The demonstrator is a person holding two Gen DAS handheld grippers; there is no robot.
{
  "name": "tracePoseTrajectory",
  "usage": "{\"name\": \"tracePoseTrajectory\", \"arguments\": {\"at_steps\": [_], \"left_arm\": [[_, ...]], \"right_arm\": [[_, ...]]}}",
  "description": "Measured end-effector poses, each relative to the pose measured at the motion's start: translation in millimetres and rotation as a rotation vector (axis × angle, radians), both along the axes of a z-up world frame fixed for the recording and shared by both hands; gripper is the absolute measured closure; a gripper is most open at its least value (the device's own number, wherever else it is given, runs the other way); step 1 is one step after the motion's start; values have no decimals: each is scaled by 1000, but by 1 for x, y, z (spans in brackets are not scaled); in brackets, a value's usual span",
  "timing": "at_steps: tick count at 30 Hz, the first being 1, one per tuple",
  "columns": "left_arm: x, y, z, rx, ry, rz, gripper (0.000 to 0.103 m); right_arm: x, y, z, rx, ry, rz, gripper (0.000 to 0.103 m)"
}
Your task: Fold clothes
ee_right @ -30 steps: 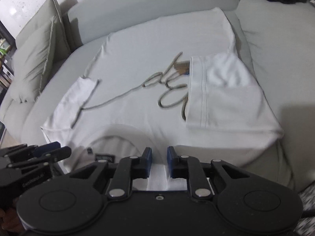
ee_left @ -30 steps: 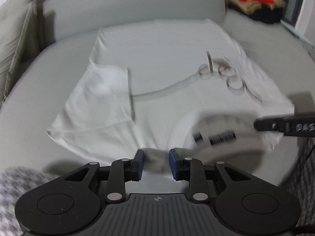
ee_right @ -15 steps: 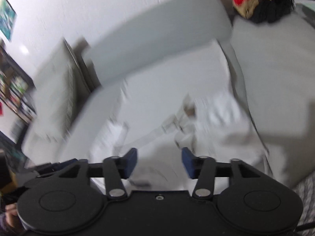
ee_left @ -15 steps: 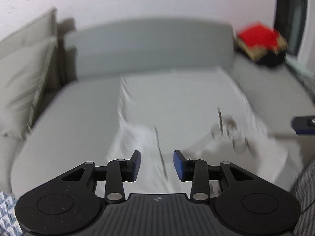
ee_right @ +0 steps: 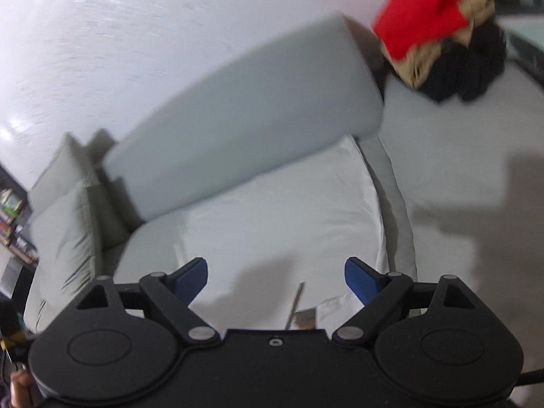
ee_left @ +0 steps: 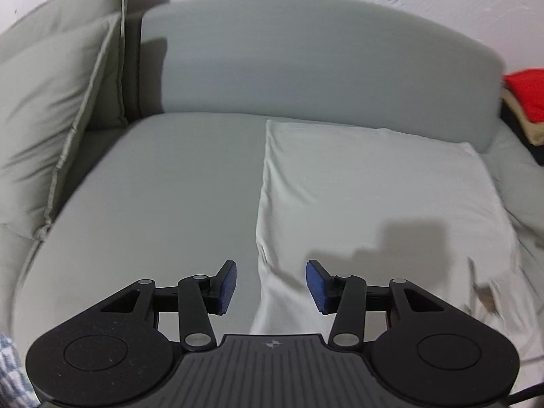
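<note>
**Q:** Fingers of the left gripper [ee_left: 271,287] — what is their state, and what lies around them?

**A:** Spread and opening, with nothing pinched. Bare grey sofa seat [ee_left: 163,190] lies beyond the left finger; further left stand the sofa's cushions [ee_left: 51,119]. The left edge of the white garment [ee_left: 367,187] runs down between the two fingers and passes beneath the gripper body, not touched by either blue pad. Beyond and to the right of the right finger, the garment lies flat on the seat, its far edge meeting the grey backrest [ee_left: 306,61]. A red item [ee_left: 527,91] sits on a pile at the far right.

**Q:** And the right gripper [ee_right: 275,280]?

**A:** Its fingers stand wide apart and are opening, also empty. The view is motion-blurred. The white garment [ee_right: 278,217] lies beyond and between the fingers, reaching up to the backrest [ee_right: 238,129]. A thin cord [ee_right: 295,302] and a small tag-like patch show just inside the right finger, close to the gripper body. Far beyond the right finger lies a heap of red, tan and black clothes [ee_right: 442,34].
</note>
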State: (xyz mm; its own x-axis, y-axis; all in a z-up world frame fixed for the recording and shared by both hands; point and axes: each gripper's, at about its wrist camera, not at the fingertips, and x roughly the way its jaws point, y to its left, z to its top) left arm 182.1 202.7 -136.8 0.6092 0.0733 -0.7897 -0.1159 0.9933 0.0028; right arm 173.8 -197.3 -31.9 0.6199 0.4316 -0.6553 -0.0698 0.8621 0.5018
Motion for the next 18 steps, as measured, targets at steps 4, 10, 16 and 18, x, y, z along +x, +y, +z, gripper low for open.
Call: {"name": "tracePoseTrajectory", "arguments": {"at_steps": [4,10,16,18], "left_arm": [[52,24,-28,-62,-24,52,61],[136,51,-67,-135,-17,88,58],[185,65,-102,-224,-8,94,64],[198,61,-101,-201,-36,61,67]], "right_arm": [[60,-4,-43,-20,42,-70,66],[150,-12,-88,3,77,-146,53],[197,-23,-130,-66,81,-218,52],[209,-29,-141,-27,83,-222,54]]}}
